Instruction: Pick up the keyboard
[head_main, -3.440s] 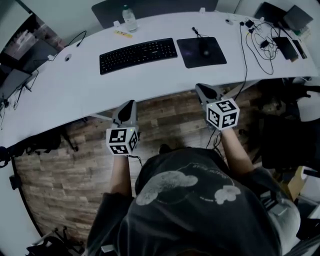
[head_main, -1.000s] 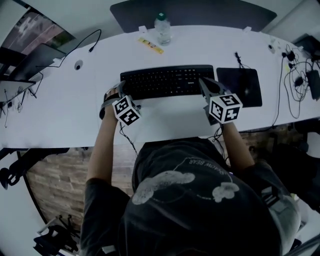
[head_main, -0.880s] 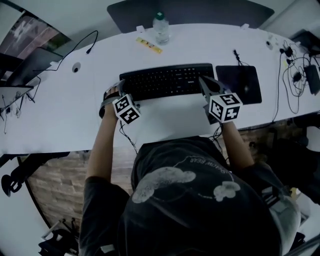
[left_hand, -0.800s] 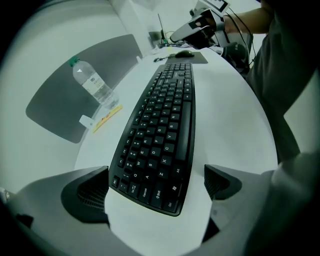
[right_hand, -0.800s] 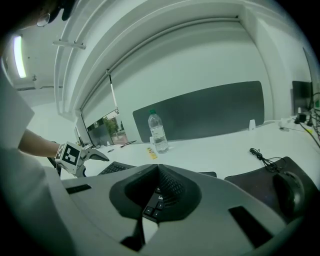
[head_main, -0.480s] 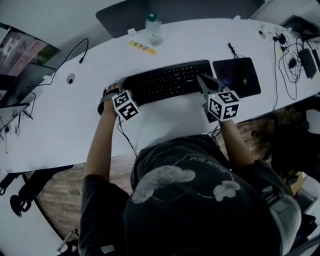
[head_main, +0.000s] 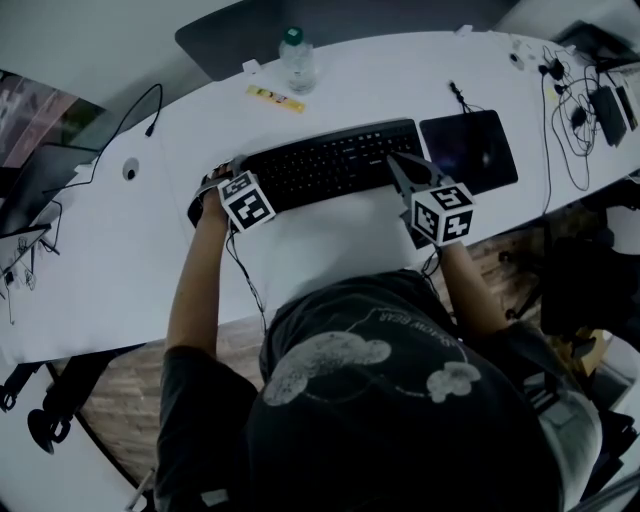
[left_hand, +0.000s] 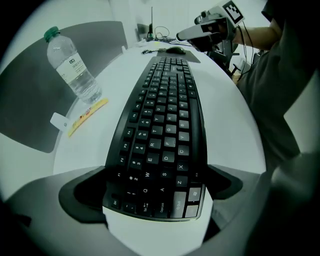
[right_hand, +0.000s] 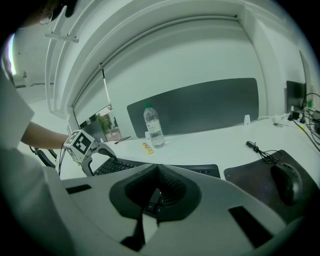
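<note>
The black keyboard (head_main: 330, 160) lies flat on the white desk (head_main: 330, 245). My left gripper (head_main: 212, 188) points straight down at the keyboard's left end. In the left gripper view the left gripper (left_hand: 152, 189) stands wide open, and the keyboard (left_hand: 162, 135) end lies between its dark pads (left_hand: 80, 192); I cannot see them pressing on it. My right gripper (head_main: 394, 165) hovers over the keyboard's right end, angled down. The right gripper (right_hand: 154, 198) is shut, with nothing held.
A water bottle (head_main: 296, 62) and a yellow strip (head_main: 272, 97) sit behind the keyboard, in front of a dark divider panel (head_main: 225, 35). Right of the keyboard lies a black mouse pad (head_main: 462, 158) with a mouse (right_hand: 285, 182). Cables (head_main: 570, 95) clutter the far right.
Both grippers came from off the desk's edge up to the keyboard. In the last second the left gripper sank a little at the keyboard's left end; the right one stayed put.
</note>
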